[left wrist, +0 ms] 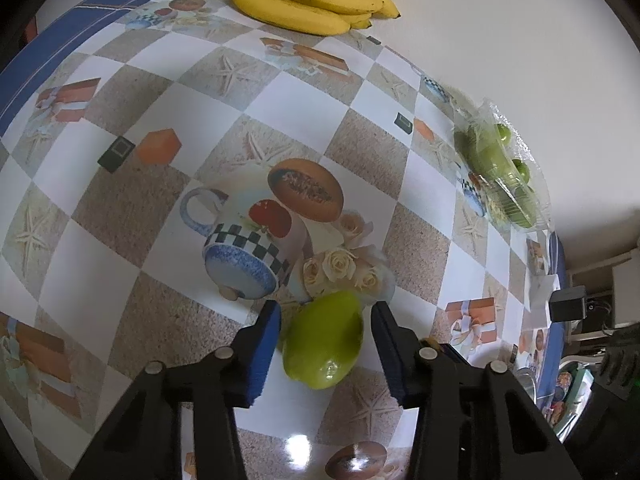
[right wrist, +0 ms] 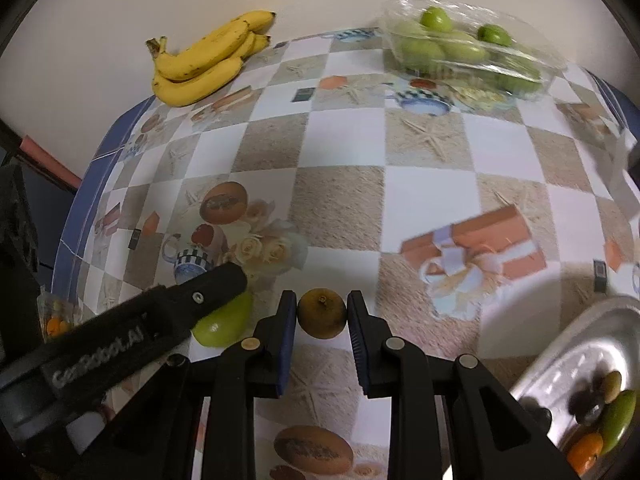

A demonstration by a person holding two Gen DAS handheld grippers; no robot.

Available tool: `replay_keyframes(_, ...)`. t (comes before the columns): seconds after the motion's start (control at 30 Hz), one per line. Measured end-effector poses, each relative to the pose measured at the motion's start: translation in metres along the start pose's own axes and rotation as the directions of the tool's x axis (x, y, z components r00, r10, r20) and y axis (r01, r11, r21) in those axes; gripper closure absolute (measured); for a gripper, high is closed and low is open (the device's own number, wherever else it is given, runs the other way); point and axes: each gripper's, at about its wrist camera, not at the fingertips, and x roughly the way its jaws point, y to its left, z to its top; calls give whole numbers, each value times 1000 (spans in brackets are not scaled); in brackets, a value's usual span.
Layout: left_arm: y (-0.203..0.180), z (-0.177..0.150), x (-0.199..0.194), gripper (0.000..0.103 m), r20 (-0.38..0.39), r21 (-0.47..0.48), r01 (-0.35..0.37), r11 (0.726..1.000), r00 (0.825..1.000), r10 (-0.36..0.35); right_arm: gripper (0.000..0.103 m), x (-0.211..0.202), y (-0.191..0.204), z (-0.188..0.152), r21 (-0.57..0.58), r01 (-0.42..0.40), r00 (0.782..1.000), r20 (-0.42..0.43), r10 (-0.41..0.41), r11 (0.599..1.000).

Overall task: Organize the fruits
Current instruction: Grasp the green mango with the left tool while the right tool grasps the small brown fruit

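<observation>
The right gripper [right wrist: 322,320] had clamped its blue pads on a small round brown fruit [right wrist: 321,312] resting on the patterned tablecloth [right wrist: 340,196]. Just beside it, the left gripper [left wrist: 325,340] straddled a green mango [left wrist: 324,340], jaws spread with a sliver of gap on each side. Bananas [right wrist: 204,64] lay well apart by the wall.
</observation>
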Motion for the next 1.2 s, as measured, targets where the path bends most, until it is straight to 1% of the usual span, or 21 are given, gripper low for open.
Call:
replay_keyframes(0.07, -1, -1, 1, 53, -4, 3, 2, 1000, 1000, -2, 76, -3, -3, -1, 13, -2, 1000, -2, 2, 1000)
replay_keyframes(0.3, -4, -3, 1, 60, -8, 14, -14, 1000, 1000, 14, 76, -12, -8, -3, 43, -2, 1000, 0, 2, 999)
replay_keyframes(0.53, -5, -5, -2, 61, -5, 15, -21, 1000, 1000, 22, 76, -19, -7, -3, 48, -15, 1000, 12, 14, 999)
replay_keyframes(0.73, -7, -3, -17, 61, 32, 20, -13, 1000, 999, 12, 76, -28, -9, -3, 61, -26, 999, 28, 25, 998)
replay_keyframes(1.03, -13, -7, -33, 61, 58, 37, -9, 999, 998, 7, 76, -34, -11, -11, 67, 15, 1000, 10, -16, 998)
replay_keyframes(1.2, -18, -10, -42, 61, 70, 54, 0, 999, 998, -4, 76, -47, -14, -15, 75, 20, 999, 29, -22, 997)
